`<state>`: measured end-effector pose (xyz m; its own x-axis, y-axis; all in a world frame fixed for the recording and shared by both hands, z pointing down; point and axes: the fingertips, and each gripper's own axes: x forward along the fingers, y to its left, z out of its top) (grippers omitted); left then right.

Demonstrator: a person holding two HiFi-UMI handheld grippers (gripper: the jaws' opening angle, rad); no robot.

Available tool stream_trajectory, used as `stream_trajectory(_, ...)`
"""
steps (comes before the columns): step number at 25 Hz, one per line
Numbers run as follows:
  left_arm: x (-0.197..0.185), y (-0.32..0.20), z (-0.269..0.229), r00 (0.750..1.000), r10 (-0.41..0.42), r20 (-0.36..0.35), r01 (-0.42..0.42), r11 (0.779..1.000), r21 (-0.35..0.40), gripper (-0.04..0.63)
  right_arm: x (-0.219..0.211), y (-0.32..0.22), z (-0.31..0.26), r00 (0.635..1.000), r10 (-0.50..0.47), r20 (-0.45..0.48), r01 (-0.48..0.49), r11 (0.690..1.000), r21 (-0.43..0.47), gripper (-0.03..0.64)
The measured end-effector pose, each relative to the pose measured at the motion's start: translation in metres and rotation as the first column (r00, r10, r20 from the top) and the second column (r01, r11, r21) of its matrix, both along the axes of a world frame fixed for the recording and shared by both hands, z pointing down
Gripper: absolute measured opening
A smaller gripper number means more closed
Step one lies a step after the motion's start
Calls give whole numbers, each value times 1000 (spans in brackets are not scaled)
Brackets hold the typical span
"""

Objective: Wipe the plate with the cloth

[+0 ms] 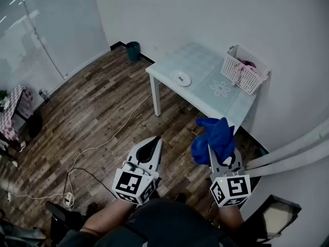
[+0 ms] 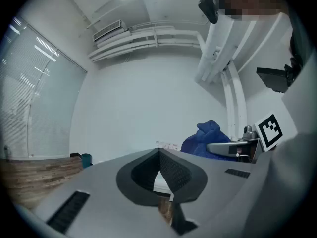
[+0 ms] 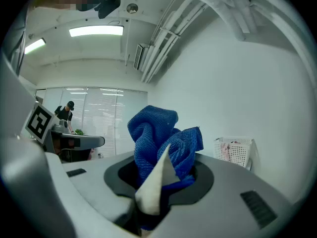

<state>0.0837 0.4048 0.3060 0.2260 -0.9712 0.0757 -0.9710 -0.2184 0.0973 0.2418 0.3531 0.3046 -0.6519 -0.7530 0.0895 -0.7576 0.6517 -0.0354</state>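
A small white plate (image 1: 180,78) lies on the pale table (image 1: 205,71) well ahead of me. My right gripper (image 1: 211,149) is shut on a bunched blue cloth (image 1: 214,138), which sticks up out of its jaws in the right gripper view as the blue cloth (image 3: 163,143). My left gripper (image 1: 152,146) is shut with nothing in it; its jaws meet in the left gripper view (image 2: 161,155), where the cloth (image 2: 208,138) shows to the right. Both grippers hang level over the wooden floor, short of the table.
A white basket (image 1: 244,69) with pink fabric stands at the table's right end, against the wall. A teal bin (image 1: 133,51) sits in the far corner. Cables (image 1: 92,153) trail across the floor on the left. White pipes (image 1: 293,153) run along the wall at right.
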Motion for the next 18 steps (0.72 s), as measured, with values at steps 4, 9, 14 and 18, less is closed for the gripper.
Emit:
stream_trajectory(4,0,-6,0,1000,5,4,-5,1000,14,8,-4,-9,-5,1000,1,-24,0,999,33,140)
stream_trajectory(9,-9,-11,0,1000,8,2,-8,1000,19,8,-17,-14,-5,999,-4,-34,5,1000,29,140)
stream_trajectory(14,-17,-12,-1,1000,22,-7,-22,999,29,8,-25,-16,-9,1000,13,-20,-12,1000,28,140)
stream_trajectory(18,-32,-15,-1,1000,26,-4,-26,999,31,8,-41,-17,-10,1000,4,-11,-4,1000,28,140)
